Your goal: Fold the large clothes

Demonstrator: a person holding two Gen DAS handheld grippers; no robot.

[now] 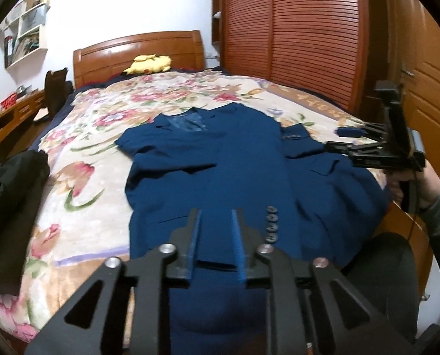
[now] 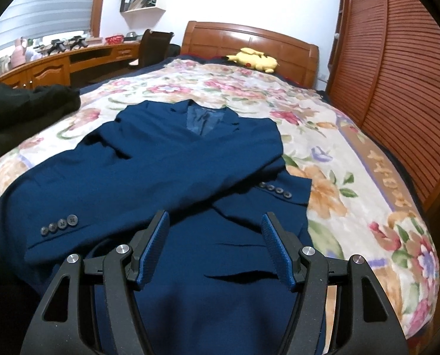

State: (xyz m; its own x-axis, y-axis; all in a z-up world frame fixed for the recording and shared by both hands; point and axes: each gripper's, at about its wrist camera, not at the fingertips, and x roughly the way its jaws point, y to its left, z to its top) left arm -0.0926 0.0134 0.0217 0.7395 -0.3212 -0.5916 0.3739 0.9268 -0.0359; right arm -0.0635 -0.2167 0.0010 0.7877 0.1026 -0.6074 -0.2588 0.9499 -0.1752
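A blue suit jacket (image 2: 172, 159) is laid front-up on the floral bedspread (image 2: 323, 136) of a bed, collar toward the wooden headboard (image 2: 249, 41), both sleeves folded across the chest so that they cross. 4 buttons are seen on each cuff. The left gripper (image 1: 215, 222) is held above the jacket's lower edge, its jaws parted narrowly with nothing pinched between them. The right gripper (image 2: 215, 230) is held over the hem area, jaws spread wide and empty; in the left wrist view it is seen at the right edge, gripped by a hand (image 1: 424, 183) in a grey sleeve. A dark garment (image 2: 27, 103) is heaped at the bed's left side. A yellow plush toy (image 2: 254, 57) is lying by the headboard.
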